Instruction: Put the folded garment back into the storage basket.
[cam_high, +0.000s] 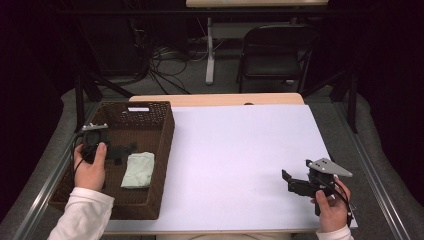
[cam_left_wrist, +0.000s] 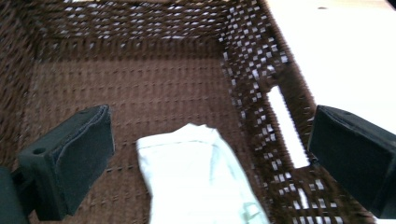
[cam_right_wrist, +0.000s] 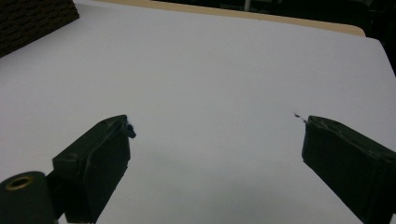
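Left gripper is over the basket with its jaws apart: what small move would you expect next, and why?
Probably a short descent of the left gripper onto the folded pale cloth, then closing. Its jaws stand wide open with the cloth between and below them on the floor of the wicker basket. The right gripper hovers open over bare table.

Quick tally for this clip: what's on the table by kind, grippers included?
Baskets: 1, the brown wicker basket
Cloths: 1, the pale folded cloth lying in the basket
Grippers: 2, the left gripper over the basket and the right gripper over the white tabletop, jaws apart on both
Total: 4
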